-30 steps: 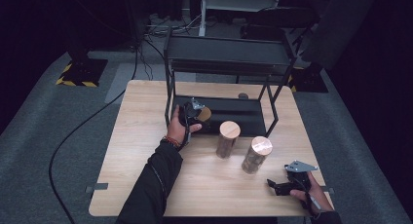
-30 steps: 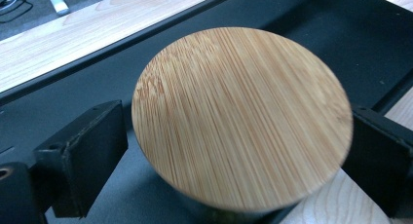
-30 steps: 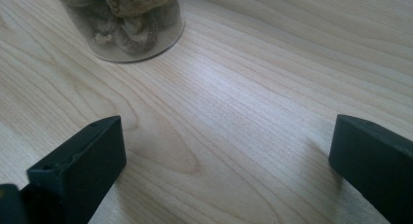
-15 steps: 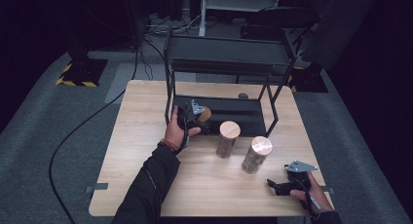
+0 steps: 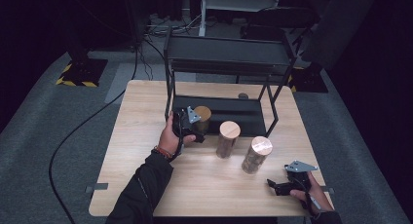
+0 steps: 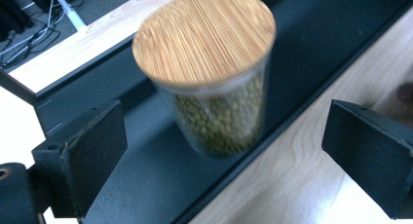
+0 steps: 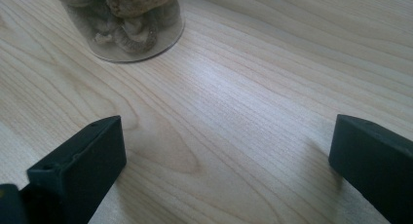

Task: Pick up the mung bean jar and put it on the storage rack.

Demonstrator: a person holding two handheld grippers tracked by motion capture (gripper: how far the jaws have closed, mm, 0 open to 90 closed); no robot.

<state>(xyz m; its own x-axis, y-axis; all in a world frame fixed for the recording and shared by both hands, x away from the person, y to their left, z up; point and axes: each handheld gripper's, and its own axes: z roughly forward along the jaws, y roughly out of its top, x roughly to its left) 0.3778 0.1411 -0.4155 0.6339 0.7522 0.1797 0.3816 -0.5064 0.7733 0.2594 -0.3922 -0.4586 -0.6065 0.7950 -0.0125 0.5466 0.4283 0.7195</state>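
A dark studio or lab: hazard-taped stand bases (image 5: pixel 80 70), floor cables (image 5: pixel 78 131), grey carpet (image 5: pixel 44 151).

Clear glass jar (image 6: pixel 214 112) with a fine-grained wooden lid (image 6: pixel 204 36) on a matt black metal shelf (image 6: pixel 160 185), pale smooth wood table (image 7: pixel 253 87)

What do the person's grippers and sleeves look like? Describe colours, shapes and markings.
Both the left gripper and the right gripper are black, each topped by a grey three-cornered plate. Their jaws are black rectangular blocks with a small hole near one corner. The sleeve is dark, with a reddish band at the left wrist.
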